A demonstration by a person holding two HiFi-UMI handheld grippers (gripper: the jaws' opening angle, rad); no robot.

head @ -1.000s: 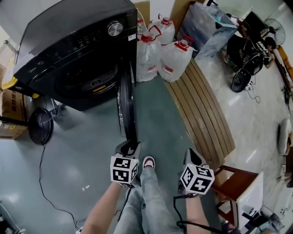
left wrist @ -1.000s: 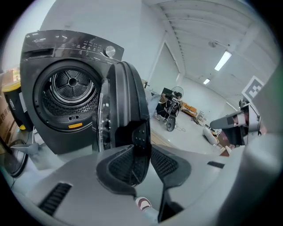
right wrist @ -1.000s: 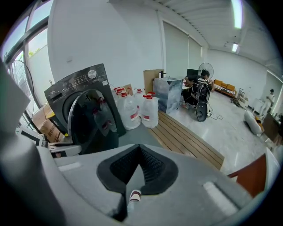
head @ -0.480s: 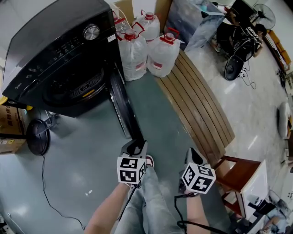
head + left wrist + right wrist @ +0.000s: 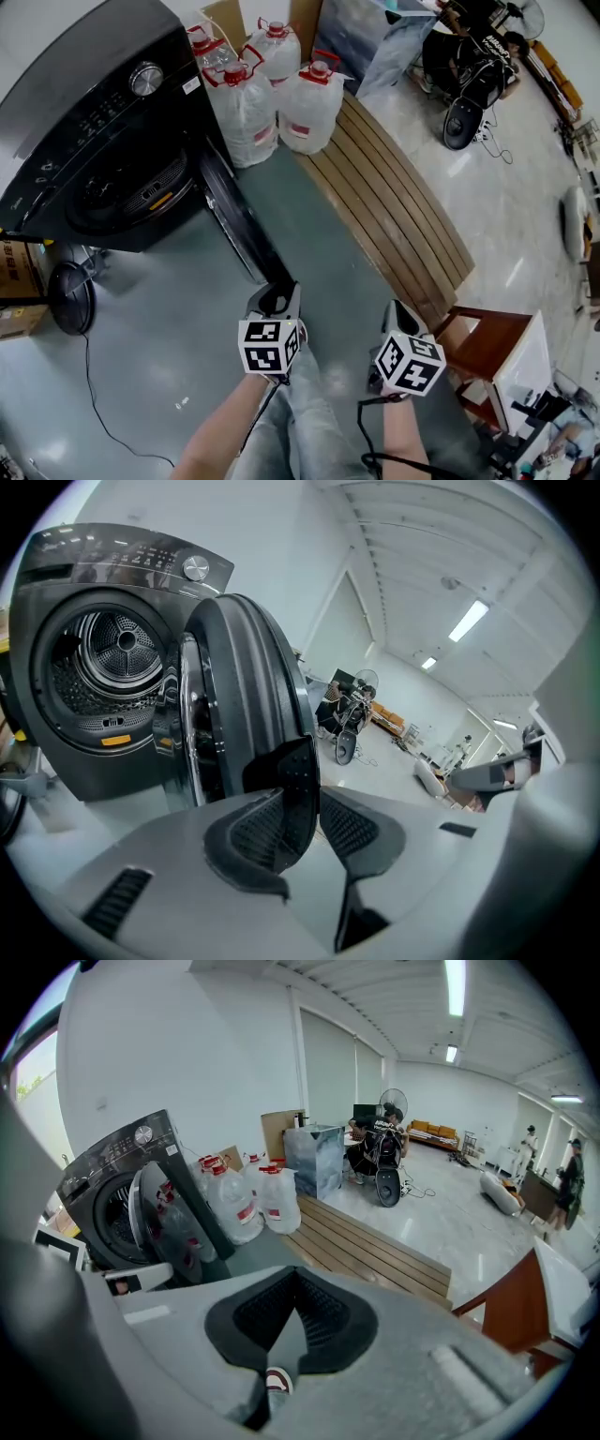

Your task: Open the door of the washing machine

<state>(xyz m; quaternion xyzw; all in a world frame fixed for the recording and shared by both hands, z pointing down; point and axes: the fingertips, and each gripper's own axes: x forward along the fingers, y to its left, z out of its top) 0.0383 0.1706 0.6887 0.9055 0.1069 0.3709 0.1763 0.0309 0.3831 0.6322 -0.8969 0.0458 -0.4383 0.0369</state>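
- The washing machine [image 5: 84, 103] is seen at the top left of the head view, on the grey floor [image 5: 159, 319].
- Its door [image 5: 230, 211] is swung wide open, and the shiny drum [image 5: 117, 653] can be seen inside.
- The outer edge of the door is held by the left gripper [image 5: 274, 298].
- The left gripper's fingers [image 5: 354, 827] are closed part way, with the door's dark rim pinched between them.
- The right gripper [image 5: 396, 309] is kept off to the side, apart from the door.
- Its fingers [image 5: 323, 1312] are shut tip to tip, and nothing is held in them.
- A shoe [image 5: 276, 1382] is seen below them.
- Big water bottles [image 5: 244, 112] are stood just beside the machine, next to long wooden slats [image 5: 394, 206].
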